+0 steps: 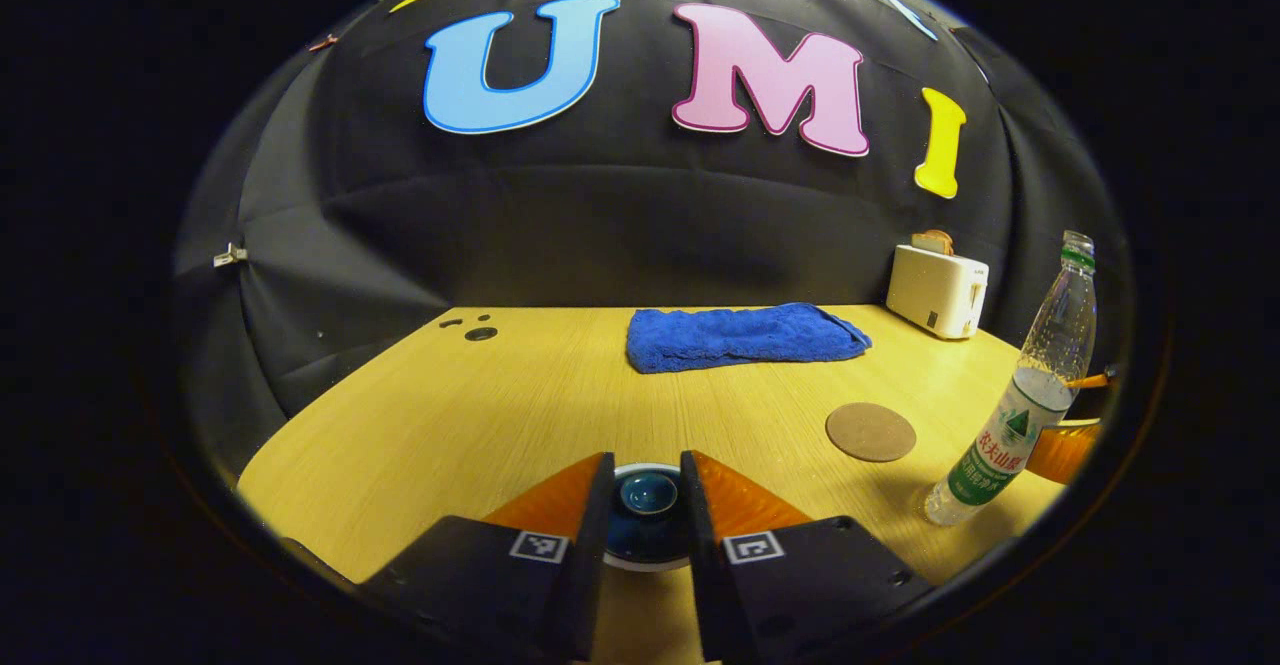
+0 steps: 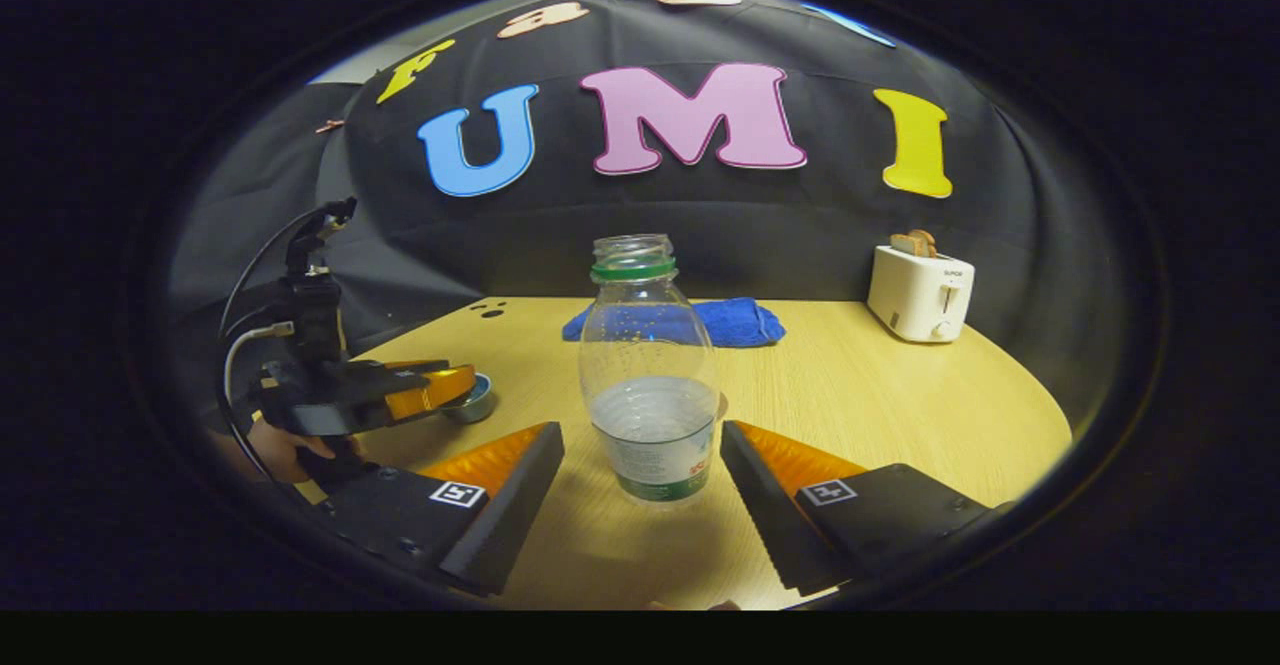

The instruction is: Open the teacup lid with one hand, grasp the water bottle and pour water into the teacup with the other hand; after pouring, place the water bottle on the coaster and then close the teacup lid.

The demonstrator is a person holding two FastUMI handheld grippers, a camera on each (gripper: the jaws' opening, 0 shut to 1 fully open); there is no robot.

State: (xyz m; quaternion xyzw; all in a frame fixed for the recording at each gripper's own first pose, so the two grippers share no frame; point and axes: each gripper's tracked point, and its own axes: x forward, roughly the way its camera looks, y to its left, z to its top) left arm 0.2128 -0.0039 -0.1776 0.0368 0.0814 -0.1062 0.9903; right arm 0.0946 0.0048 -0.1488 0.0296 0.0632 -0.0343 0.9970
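My left gripper (image 1: 647,505) straddles the teacup lid (image 1: 648,495), perhaps touching it. My right gripper (image 2: 640,490) gapes wide around the water bottle (image 2: 650,375), upright on the bench (image 2: 880,415).

Clear glossy plastic water bottle (image 2: 650,385); matt wood-grain table (image 1: 480,415); fuzzy blue cloth towel (image 1: 740,337); cork-like coaster (image 1: 870,432).

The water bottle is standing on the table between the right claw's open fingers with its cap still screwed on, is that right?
Not quite. The water bottle does stand on the table between the right claw's open fingers, but it has no cap: the right gripper view shows a bare open neck above the green ring.
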